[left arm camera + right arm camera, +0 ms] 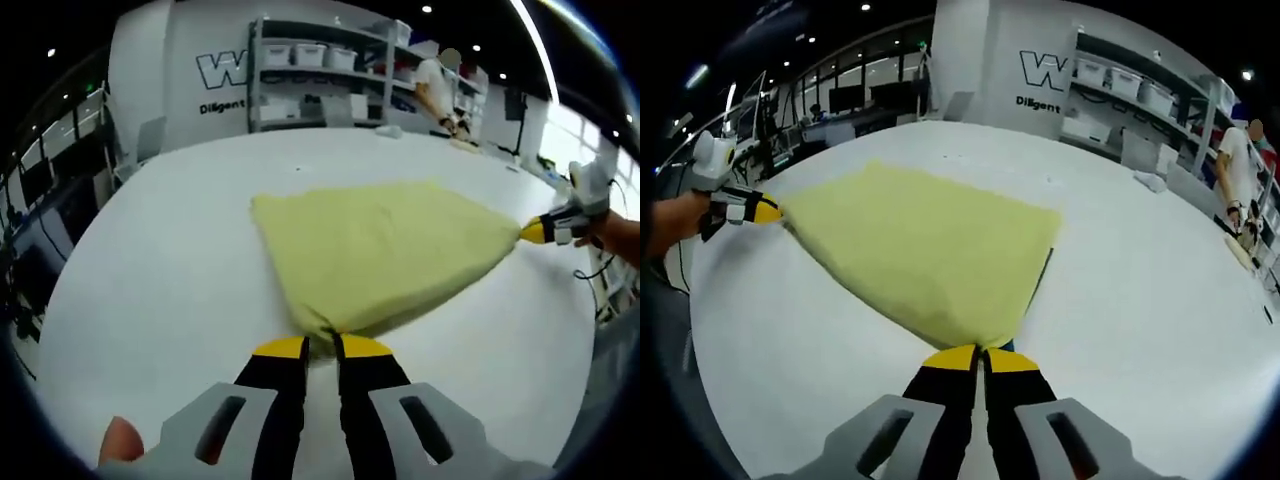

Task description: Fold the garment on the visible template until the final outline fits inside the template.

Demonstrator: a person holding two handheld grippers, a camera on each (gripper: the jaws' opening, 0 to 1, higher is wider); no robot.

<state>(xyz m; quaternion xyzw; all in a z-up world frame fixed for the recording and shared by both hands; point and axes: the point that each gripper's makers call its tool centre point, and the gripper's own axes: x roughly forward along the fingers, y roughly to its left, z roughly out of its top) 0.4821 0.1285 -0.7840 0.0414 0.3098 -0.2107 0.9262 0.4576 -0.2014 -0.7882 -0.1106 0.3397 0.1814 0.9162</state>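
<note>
A pale yellow garment (385,250) lies spread on the white table (170,290), stretched between two held corners. In the left gripper view my left gripper (322,347) is shut on its near corner, and my right gripper (540,232) pinches the far right corner. From the right gripper view, the garment (925,250) runs from my right gripper (983,353), shut on the near corner, to my left gripper (768,211) at the far left corner. A thin dark line (1042,277) peeks out along the cloth's right edge; I cannot tell whether it is the template.
Shelving with white bins (320,75) stands behind the table, and a person (1240,170) works at a bench at the back. A white wall panel with a logo (1045,70) is beyond the table. Bare tabletop (1140,290) surrounds the garment.
</note>
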